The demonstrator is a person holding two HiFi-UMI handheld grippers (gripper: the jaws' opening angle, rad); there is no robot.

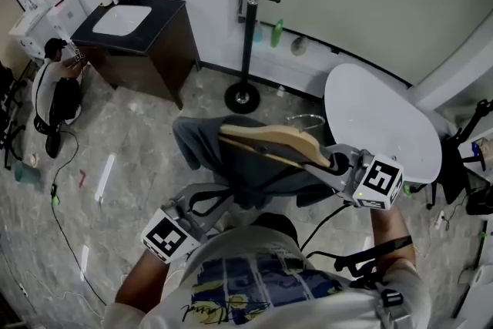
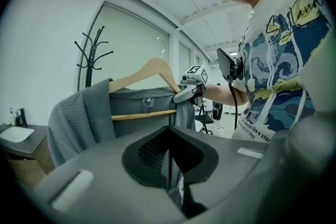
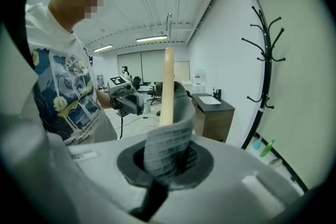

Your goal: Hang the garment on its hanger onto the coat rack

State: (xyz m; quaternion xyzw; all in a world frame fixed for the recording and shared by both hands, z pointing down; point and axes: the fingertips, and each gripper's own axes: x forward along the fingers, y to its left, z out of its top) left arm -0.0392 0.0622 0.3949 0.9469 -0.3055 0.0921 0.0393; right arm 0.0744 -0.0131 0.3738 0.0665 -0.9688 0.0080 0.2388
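A grey garment (image 1: 206, 146) is draped over a wooden hanger (image 1: 269, 139), which is held level above the floor. My right gripper (image 1: 333, 160) is shut on the waffle fabric at the hanger's right end; in the right gripper view the hanger (image 3: 168, 86) rises end-on from the pinched fabric (image 3: 167, 147). My left gripper (image 1: 209, 203) is lower, its jaws shut with a strip of the garment's lower edge between them. One wooden hanger (image 2: 152, 68) arm shows bare above the garment (image 2: 79, 118). The black coat rack (image 1: 248, 19) stands by the far wall, apart from the hanger.
A dark cabinet with a white sink (image 1: 135, 31) stands left of the rack. A white oval table (image 1: 377, 119) is at the right. Another person (image 1: 54, 88) sits at the far left. Bottles (image 1: 276, 33) line the wall base, and cables run over the floor.
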